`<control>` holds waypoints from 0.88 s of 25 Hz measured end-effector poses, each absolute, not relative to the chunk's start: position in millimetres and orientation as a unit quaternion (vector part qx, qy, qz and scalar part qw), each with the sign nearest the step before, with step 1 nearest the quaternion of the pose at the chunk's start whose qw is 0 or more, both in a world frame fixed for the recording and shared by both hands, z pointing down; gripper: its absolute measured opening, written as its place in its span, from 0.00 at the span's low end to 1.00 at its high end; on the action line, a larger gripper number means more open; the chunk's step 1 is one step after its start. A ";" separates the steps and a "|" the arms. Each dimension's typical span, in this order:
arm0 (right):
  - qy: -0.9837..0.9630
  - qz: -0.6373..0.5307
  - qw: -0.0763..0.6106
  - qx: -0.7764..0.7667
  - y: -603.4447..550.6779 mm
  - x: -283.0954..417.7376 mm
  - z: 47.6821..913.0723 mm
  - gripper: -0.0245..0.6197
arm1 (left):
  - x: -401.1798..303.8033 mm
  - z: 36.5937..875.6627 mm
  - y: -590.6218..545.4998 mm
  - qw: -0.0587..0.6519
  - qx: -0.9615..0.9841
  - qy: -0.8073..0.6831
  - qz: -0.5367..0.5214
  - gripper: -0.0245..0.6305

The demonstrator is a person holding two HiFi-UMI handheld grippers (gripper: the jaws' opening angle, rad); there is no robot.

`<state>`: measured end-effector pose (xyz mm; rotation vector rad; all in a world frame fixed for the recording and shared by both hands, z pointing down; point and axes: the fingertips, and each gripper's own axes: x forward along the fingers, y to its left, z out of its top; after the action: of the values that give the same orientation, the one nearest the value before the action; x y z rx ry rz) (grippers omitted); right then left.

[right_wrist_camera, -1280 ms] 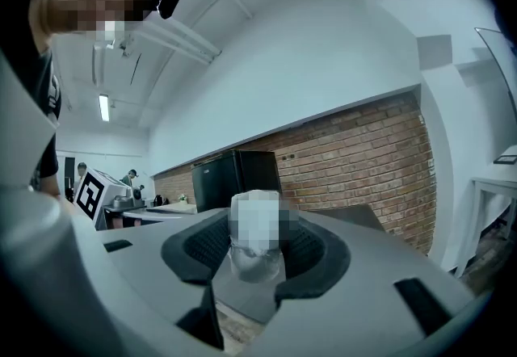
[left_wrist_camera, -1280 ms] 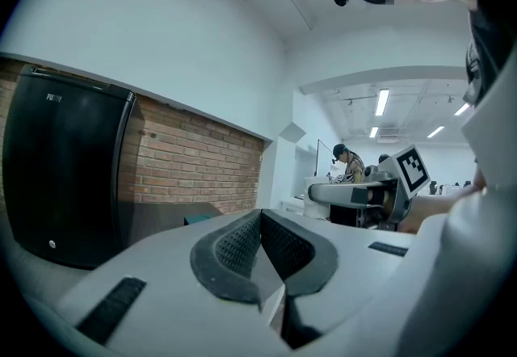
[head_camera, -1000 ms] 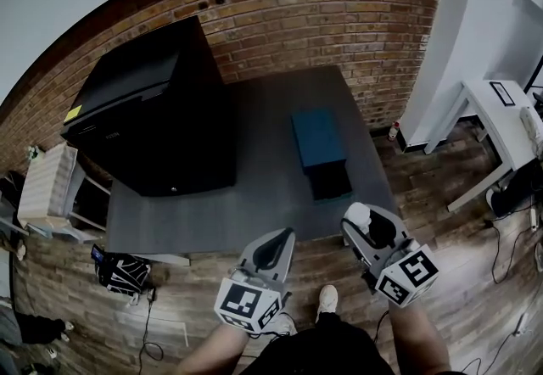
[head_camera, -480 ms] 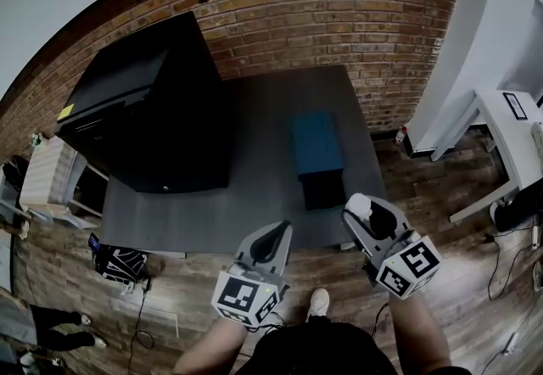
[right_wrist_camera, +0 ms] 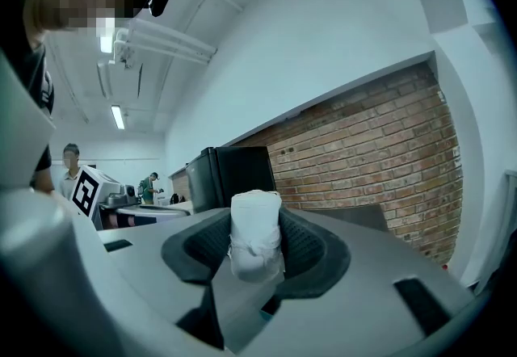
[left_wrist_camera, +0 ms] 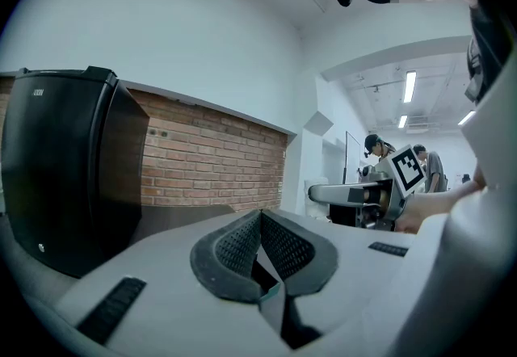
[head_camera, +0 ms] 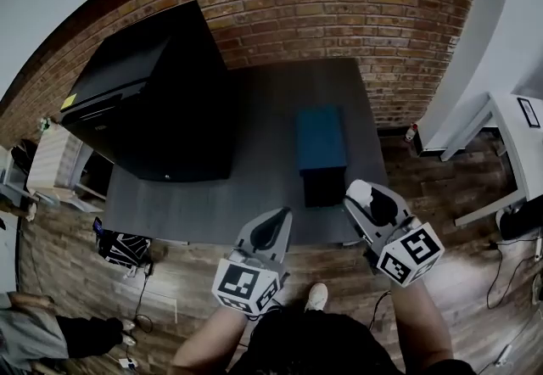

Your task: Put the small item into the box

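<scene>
Head view looks down on a dark grey counter (head_camera: 254,182) set against a brick wall (head_camera: 339,8). On the wood floor (head_camera: 68,280) beyond the counter's left front corner lies a patterned bag (head_camera: 123,248). A big black cabinet (head_camera: 148,102) fills the counter's left side, from the back left corner almost to the front edge. Right of the counter's middle stands the teal box (head_camera: 321,138), nearer the right edge than the cabinet. A darker part (head_camera: 327,188) joins the box's near end and reaches close to the front edge.

The left tool (head_camera: 273,229) is held at the counter's front edge, about mid-width. In the left gripper view its ribbed pads (left_wrist_camera: 234,246) press together with nothing between them.

The right tool (head_camera: 367,202) hovers at the front right corner, just right of the box's dark end. It is clamped on a small white item (head_camera: 360,193), which stands up between the pads in the right gripper view and looks like a wrapped roll. The item is outside the box, close beside its near end.

A light shoe (head_camera: 316,297) shows on the floor between the two forearms. A white desk (head_camera: 517,136) stands well off the counter's right edge.
</scene>
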<state>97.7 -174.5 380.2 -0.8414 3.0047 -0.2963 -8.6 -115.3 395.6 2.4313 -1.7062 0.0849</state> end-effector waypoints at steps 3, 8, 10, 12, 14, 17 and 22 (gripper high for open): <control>0.959 -0.095 0.000 -0.265 -182.2 97.0 382.9 0.33 | -7.0 397.5 -120.3 0.086 0.814 -0.573 0.033 0.09; 0.960 -0.093 -0.011 -0.262 -190.7 91.0 389.8 0.33 | -7.8 401.7 -128.3 0.085 0.816 -0.570 0.037 0.09; 0.960 -0.091 -0.016 -0.263 -193.0 88.2 394.1 0.33 | -7.6 404.8 -131.2 0.085 0.819 -0.566 0.040 0.09; 0.960 -0.092 -0.022 -0.265 -196.0 85.0 399.7 0.33 | -8.0 408.9 -134.7 0.084 0.823 -0.560 0.045 0.09; 0.959 -0.092 -0.029 -0.267 -199.8 80.8 406.0 0.33 | -8.9 413.0 -138.3 0.079 0.827 -0.554 0.053 0.09; 0.956 -0.099 -0.041 -0.272 -206.7 73.4 416.2 0.33 | -11.0 416.4 -144.2 0.071 0.835 -0.542 0.066 0.09; 0.950 -0.108 -0.075 -0.283 -220.9 58.2 437.3 0.33 | -21.9 427.9 -158.5 0.077 0.844 -0.525 0.075 0.09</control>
<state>58.2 -220.9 437.3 -0.9346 3.1350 -0.3565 -21.9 -158.5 427.9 2.5299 -1.5735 0.2261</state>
